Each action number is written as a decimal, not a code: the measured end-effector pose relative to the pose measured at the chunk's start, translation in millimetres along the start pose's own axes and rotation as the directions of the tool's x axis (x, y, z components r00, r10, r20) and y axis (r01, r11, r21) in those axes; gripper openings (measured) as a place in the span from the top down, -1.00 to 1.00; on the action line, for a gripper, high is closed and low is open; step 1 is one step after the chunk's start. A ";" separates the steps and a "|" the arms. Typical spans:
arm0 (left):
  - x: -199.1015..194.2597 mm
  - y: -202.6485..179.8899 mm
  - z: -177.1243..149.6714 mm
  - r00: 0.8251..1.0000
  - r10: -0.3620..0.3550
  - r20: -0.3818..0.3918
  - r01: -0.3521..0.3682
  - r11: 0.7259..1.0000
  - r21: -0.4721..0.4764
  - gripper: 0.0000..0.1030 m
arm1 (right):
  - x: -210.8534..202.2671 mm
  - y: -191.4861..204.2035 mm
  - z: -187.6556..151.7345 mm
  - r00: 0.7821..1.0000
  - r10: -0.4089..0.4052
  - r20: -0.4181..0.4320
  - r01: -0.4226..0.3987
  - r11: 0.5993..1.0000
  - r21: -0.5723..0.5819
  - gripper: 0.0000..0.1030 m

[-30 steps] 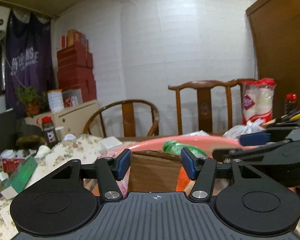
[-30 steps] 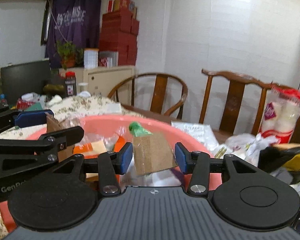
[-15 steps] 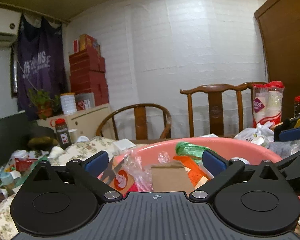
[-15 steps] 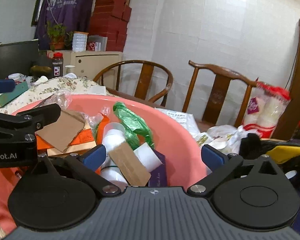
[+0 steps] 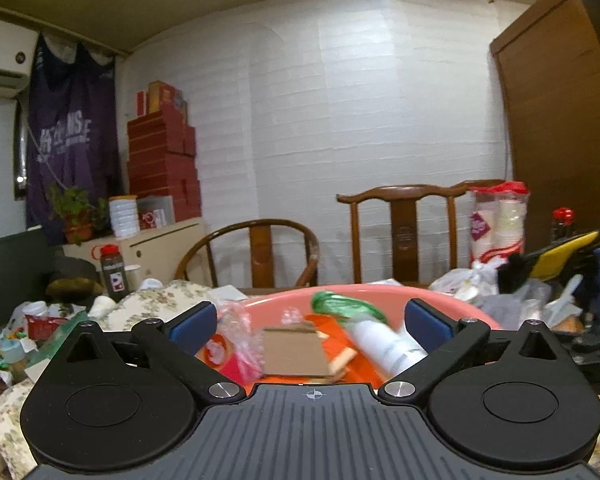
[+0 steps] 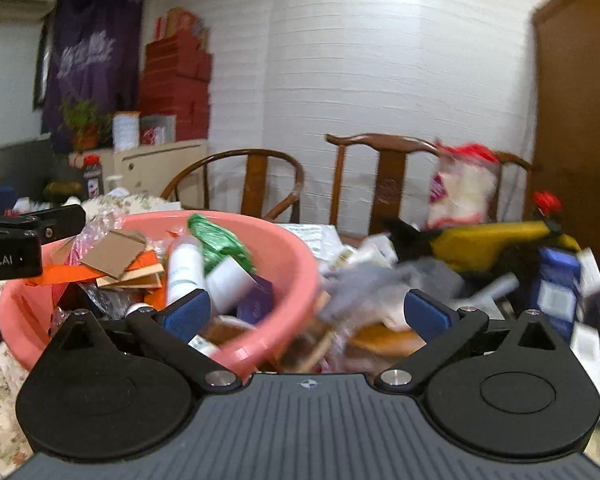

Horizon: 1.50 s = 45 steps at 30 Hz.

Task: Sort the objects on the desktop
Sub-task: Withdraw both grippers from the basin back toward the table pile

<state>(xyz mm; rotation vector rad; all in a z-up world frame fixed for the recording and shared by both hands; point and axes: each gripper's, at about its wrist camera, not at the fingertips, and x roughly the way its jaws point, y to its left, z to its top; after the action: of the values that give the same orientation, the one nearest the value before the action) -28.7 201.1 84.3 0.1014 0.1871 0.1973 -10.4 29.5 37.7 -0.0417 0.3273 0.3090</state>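
Observation:
My left gripper (image 5: 308,324) stands wide open over the pink basin (image 5: 452,300), with nothing between its fingers. In the basin lie a brown cardboard piece (image 5: 294,350), a green bag (image 5: 342,306), a white bottle (image 5: 384,344) and orange sheets. My right gripper (image 6: 306,314) is also wide open and empty, low over the basin's right rim (image 6: 296,252) and the clutter beside it. The right wrist view shows cardboard (image 6: 112,256) on top of the basin's heap, and the left gripper (image 6: 20,240) at the left edge.
Right of the basin lie a yellow-and-black tool (image 6: 492,240), a blue box (image 6: 556,280), grey plastic bags and a pack of paper cups (image 6: 460,188). Two wooden chairs (image 5: 404,232) stand behind the table. A floral cloth with small clutter (image 5: 32,328) is at the left.
Both grippers opened wide and let go of their cardboard pieces, which now lie in the basin. The right gripper has swung right, from over the basin toward the clutter beside it.

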 end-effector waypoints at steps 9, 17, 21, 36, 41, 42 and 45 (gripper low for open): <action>-35.1 -61.2 -23.4 0.986 -0.166 -0.021 0.166 0.986 -0.008 -1.00 | -35.8 -60.6 -50.9 0.992 -0.103 -0.074 0.114 0.980 0.162 -0.99; -46.3 -111.8 -55.8 0.956 -0.280 -0.084 0.280 0.960 -0.007 -1.00 | -59.5 -109.3 -87.2 0.960 -0.255 -0.113 0.274 0.939 0.208 -0.99; -45.4 -122.0 -69.4 0.955 -0.276 -0.111 0.278 0.961 -0.003 -1.00 | -69.5 -118.9 -98.9 0.956 -0.269 -0.119 0.290 0.932 0.217 -0.99; -15.7 -155.2 -93.8 0.924 -0.304 -0.233 0.312 0.950 -0.004 -1.00 | -84.5 -121.8 -106.1 0.936 -0.340 -0.090 0.349 0.928 0.131 -0.99; 10.5 -170.5 -95.8 0.909 -0.298 -0.293 0.308 0.951 -0.013 -1.00 | -95.4 -132.7 -108.5 0.917 -0.391 -0.078 0.398 0.909 0.123 -0.99; 13.9 -172.9 -96.1 0.908 -0.293 -0.301 0.304 0.953 -0.011 -1.00 | -96.5 -133.9 -109.5 0.914 -0.399 -0.076 0.406 0.906 0.122 -0.99; 22.9 -180.3 -98.7 0.901 -0.291 -0.321 0.305 0.952 -0.007 -1.00 | -97.9 -137.0 -113.2 0.913 -0.402 -0.072 0.408 0.905 0.117 -0.99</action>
<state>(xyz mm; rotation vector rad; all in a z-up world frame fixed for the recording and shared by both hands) 7.6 38.0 -37.5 0.0826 0.5268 -0.0995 -91.8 -139.7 -39.2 0.0116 0.3758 -0.1288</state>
